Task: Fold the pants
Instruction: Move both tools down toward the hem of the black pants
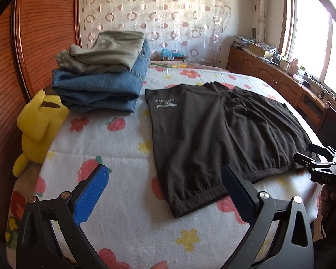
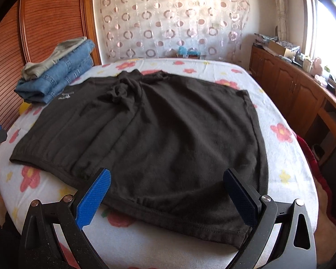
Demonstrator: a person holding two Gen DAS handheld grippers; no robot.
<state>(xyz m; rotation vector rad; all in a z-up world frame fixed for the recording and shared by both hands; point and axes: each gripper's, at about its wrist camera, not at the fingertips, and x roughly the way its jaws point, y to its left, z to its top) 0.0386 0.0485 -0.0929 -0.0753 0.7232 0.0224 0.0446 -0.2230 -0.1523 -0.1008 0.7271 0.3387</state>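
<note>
Black shorts [image 1: 212, 130] lie spread flat on the flowered bedspread [image 1: 127, 148], waistband toward me and leg hems away, with a small white logo [image 1: 165, 103] on one leg. They fill the middle of the right wrist view [image 2: 168, 139]. My left gripper [image 1: 165, 190] is open and empty, low over the waistband's left end. My right gripper [image 2: 168, 195] is open and empty over the waistband's right part. The right gripper also shows at the right edge of the left wrist view [image 1: 320, 165].
A stack of folded jeans [image 1: 100, 89] with a grey-green garment [image 1: 109, 53] on top sits at the bed's far left. A yellow plush toy [image 1: 38, 125] lies by the wooden headboard [image 1: 6, 78]. Wooden cabinets [image 2: 298, 94] with clutter line the right wall under the window.
</note>
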